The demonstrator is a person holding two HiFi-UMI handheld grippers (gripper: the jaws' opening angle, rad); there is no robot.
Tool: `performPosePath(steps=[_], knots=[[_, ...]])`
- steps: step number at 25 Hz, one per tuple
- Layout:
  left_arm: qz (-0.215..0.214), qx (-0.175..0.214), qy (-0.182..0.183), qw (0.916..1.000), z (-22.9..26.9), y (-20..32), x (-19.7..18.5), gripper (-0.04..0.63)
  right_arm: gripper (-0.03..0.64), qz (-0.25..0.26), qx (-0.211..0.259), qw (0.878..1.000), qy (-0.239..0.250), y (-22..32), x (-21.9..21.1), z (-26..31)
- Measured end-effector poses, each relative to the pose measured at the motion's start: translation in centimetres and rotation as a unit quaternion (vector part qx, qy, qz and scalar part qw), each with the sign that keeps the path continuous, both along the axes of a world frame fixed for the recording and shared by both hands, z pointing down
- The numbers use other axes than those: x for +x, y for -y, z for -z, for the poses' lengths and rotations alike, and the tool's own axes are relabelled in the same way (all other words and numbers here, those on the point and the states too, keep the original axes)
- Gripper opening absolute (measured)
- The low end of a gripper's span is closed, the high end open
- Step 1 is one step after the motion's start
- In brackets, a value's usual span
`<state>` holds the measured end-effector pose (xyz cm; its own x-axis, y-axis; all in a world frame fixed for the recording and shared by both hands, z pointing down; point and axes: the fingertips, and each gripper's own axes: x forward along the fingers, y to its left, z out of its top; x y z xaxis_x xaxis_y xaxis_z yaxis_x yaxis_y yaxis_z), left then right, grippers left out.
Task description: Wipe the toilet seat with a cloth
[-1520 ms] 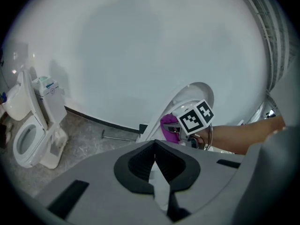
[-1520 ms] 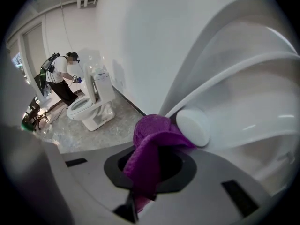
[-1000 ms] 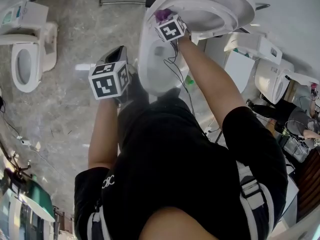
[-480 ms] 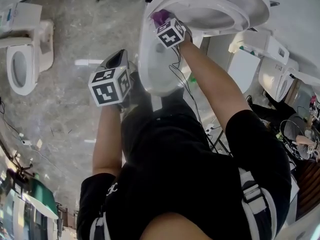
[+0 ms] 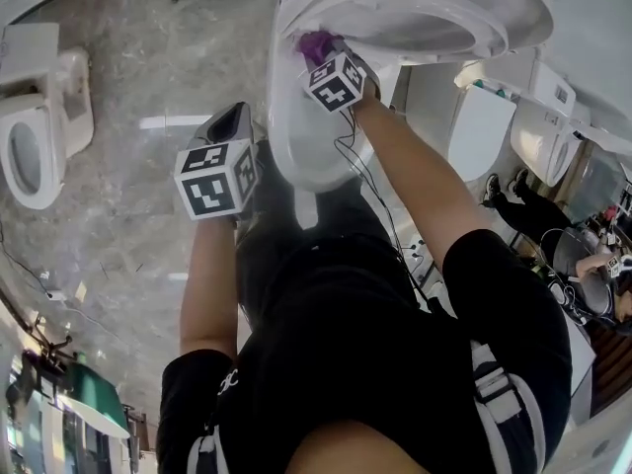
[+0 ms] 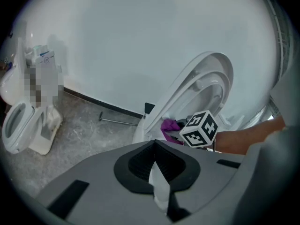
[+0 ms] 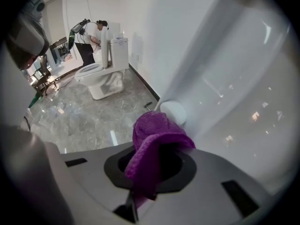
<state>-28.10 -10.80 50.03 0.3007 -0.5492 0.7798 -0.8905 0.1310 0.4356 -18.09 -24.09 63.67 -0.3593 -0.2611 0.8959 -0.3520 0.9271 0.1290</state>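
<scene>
**Holding the purple cloth by the raised toilet seat**

Right gripper clamps it tight, and the seat's surface lies just ahead, to its right. Left gripper, jaws closed, hangs farther off beside the bowl.

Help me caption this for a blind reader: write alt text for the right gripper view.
A purple cloth is clamped in the right gripper, bunched up close to the glossy white toilet filling the right side. Grey marble floor and another toilet lie behind at left.
</scene>
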Motion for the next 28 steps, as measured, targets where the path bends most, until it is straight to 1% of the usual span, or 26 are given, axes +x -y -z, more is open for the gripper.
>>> performPosePath(steps=[2,4,8,11,15,17,19,22,23,28], knots=[[-0.014,-0.004,0.001,0.9999,-1.1,-0.1,0.0,0.008,0.052,-0.012,0.012,1.0,0.005,0.8,-0.6,-0.7],[-0.027,-0.007,-0.001,0.9996,-2.0,0.0,0.3,0.008,0.052,-0.016,0.023,1.0,0.0,1.2,-1.0,-1.4],[-0.028,-0.01,-0.013,0.9995,-2.9,0.3,0.9,0.008,0.052,-0.009,0.031,0.999,-0.008,1.6,-1.9,-2.8],[-0.032,-0.013,-0.014,0.9993,-3.5,0.3,0.9,0.008,0.052,-0.03,0.03,0.999,0.005,2.0,-2.8,-3.7],[-0.036,-0.018,-0.007,0.9992,-4.8,0.2,0.2,0.008,0.052,-0.064,0.036,0.997,0.03,2.4,-3.5,-4.7],[-0.036,-0.022,-0.003,0.9991,-5.4,-0.2,-0.1,0.008,0.052,-0.084,0.028,0.995,0.046,2.5,-3.6,-5.4],[-0.037,-0.029,0.003,0.9989,-6.1,-0.6,-0.2,0.008,0.052,-0.113,0.008,0.992,0.058,2.4,-3.3,-6.7],[-0.04,-0.035,0.012,0.9985,-6.7,-0.7,0.1,0.008,0.052,-0.175,-0.036,0.981,0.077,2.5,-2.2,-8.9],[-0.04,-0.035,0.015,0.9985,-6.8,-0.6,0.4,0.008,0.052,-0.186,-0.041,0.978,0.086,2.6,-2.0,-9.2],[-0.046,-0.036,0.024,0.998,-7.0,-0.6,2.4,0.008,0.051,-0.193,-0.032,0.972,0.133,2.9,-1.2,-9.3]])
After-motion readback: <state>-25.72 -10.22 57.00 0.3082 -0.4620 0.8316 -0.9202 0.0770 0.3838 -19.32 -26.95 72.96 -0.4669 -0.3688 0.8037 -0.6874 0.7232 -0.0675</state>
